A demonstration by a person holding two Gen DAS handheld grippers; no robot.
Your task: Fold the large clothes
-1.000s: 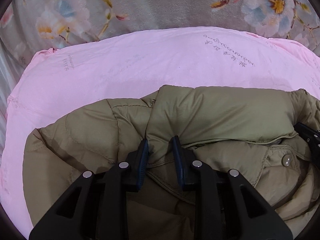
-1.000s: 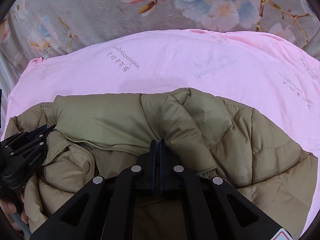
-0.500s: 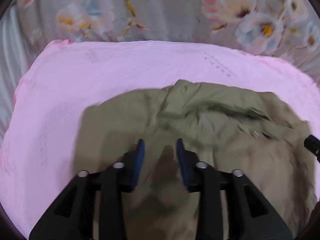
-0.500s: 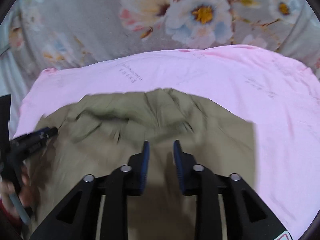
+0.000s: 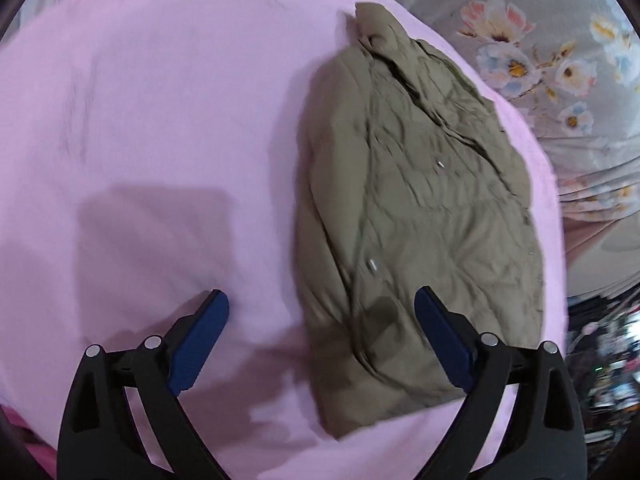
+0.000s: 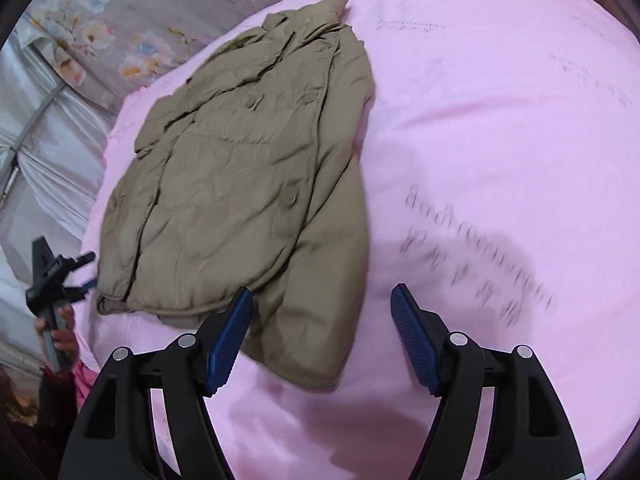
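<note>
Left wrist view. Left gripper (image 5: pixel 320 344) jaws wide and opening, nothing pinched; one blue pad hangs over bare pink sheet (image 5: pixel 140 140), the other over the near hem of the olive puffer jacket (image 5: pixel 420 208). Jacket lies folded into a long narrow bundle on the sheet, collar end far, hem near, toward the sheet's right edge. Grey floral bedspread (image 5: pixel 540 60) shows beyond. Two small pale glints on the jacket front (snaps, probably). No writing legible here; picture is motion-smeared.

Right wrist view. Right gripper (image 6: pixel 322 340) jaws apart and opening, empty; the left-hand pad sits over the jacket's near corner, the other over sheet. Jacket lies left of centre, near the sheet's left edge, front panel lapped over, a sleeve edge bulging out along the near side. Left gripper (image 6: pixel 60 276) appears at far left in a hand (image 6: pixel 56 332), off the jacket's corner.

Risks, as judgement: padded fabric is springy, so the lapped panel could puff open once untouched; the bulging sleeve could slide out on the next fold; a pad grabbing at the hem might pinch the sheet along with it.

Writing: dark script printed on the sheet, several lines, blurred (unreadable). No brand label visible.
</note>
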